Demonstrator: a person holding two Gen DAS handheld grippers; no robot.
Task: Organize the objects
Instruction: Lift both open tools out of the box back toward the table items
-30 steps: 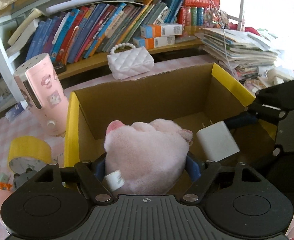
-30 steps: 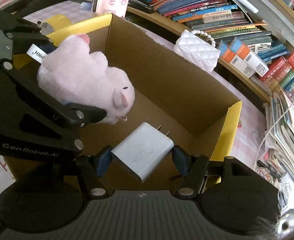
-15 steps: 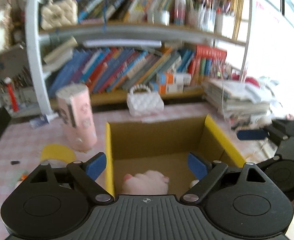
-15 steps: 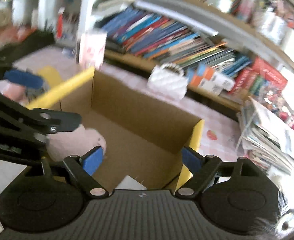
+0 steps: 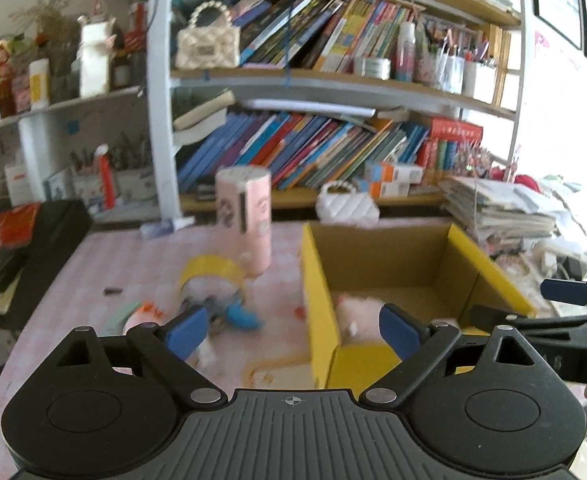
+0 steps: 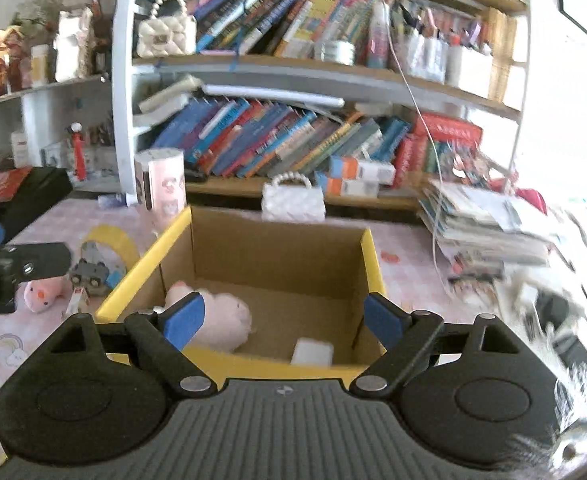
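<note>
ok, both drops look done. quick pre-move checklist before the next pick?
1. Left gripper empty, jaws apart after just opening: ok.
2. Right gripper empty, jaws apart after just opening: ok.
3. Pink plush lying inside the box: ok.
4. White charger on the box floor, apart from the plush: ok.
5. Next items in view left of the box: yellow tape roll, small pink toy: ok.
6. Clean grasp on the small parts by the tape roll: cannot tell, blurred and bunched together.
</note>
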